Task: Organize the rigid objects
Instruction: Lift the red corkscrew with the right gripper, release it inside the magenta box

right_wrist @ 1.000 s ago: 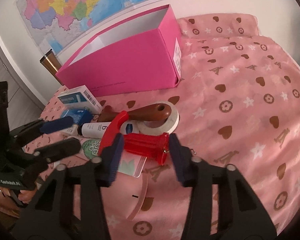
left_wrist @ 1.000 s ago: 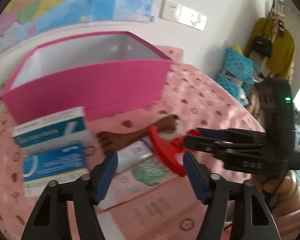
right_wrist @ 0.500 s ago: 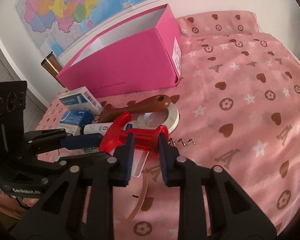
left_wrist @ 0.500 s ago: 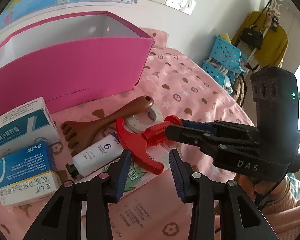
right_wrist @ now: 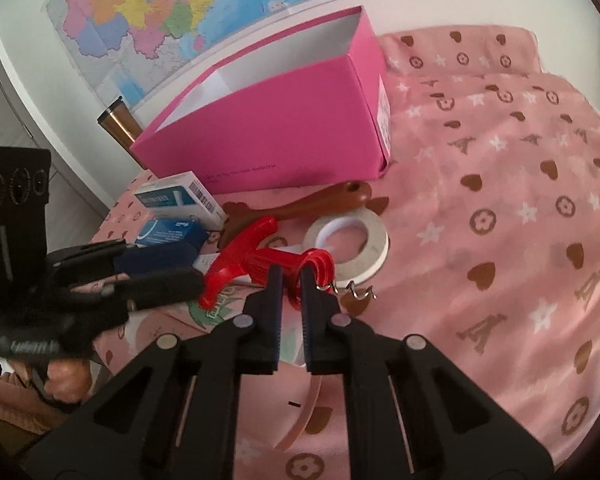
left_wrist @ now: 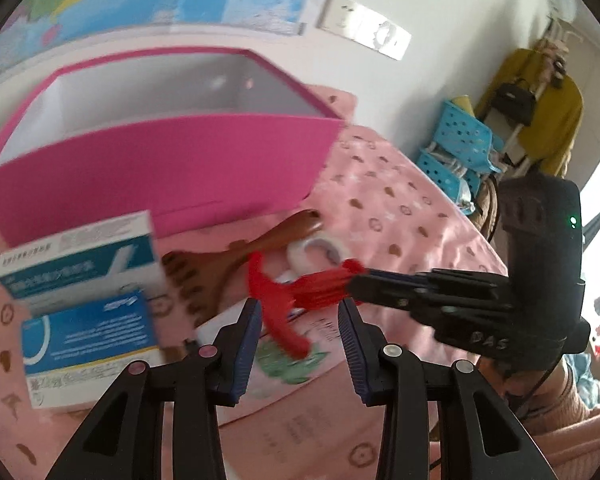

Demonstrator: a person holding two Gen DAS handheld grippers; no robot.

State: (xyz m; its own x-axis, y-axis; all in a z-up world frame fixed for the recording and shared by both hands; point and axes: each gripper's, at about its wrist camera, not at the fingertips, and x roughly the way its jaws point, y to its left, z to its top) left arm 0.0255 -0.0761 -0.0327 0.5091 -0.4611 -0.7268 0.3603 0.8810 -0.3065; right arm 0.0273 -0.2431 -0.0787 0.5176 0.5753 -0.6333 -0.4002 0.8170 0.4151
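My right gripper (right_wrist: 291,276) is shut on a red corkscrew (right_wrist: 256,258) by its barrel, its metal screw (right_wrist: 356,292) sticking out to the right. In the left wrist view the red corkscrew (left_wrist: 284,300) hangs above the bed just ahead of my left gripper (left_wrist: 298,316), which is open and empty. The open pink box (right_wrist: 284,120) stands behind; it also shows in the left wrist view (left_wrist: 160,168). Below lie a brown wooden massager (right_wrist: 296,208), a tape roll (right_wrist: 352,244) and a white bottle (right_wrist: 208,262).
Two blue-and-white medicine boxes (left_wrist: 84,292) lie at the left on the pink bedspread (right_wrist: 500,200). A pink booklet (left_wrist: 300,412) lies under my left gripper. A metal tumbler (right_wrist: 118,126) stands behind the box. Blue baskets (left_wrist: 456,148) stand by the far wall.
My right gripper closed on the red corkscrew and raised it. My left gripper opened wider and tilted upward, bringing more of the pink box and wall into view.
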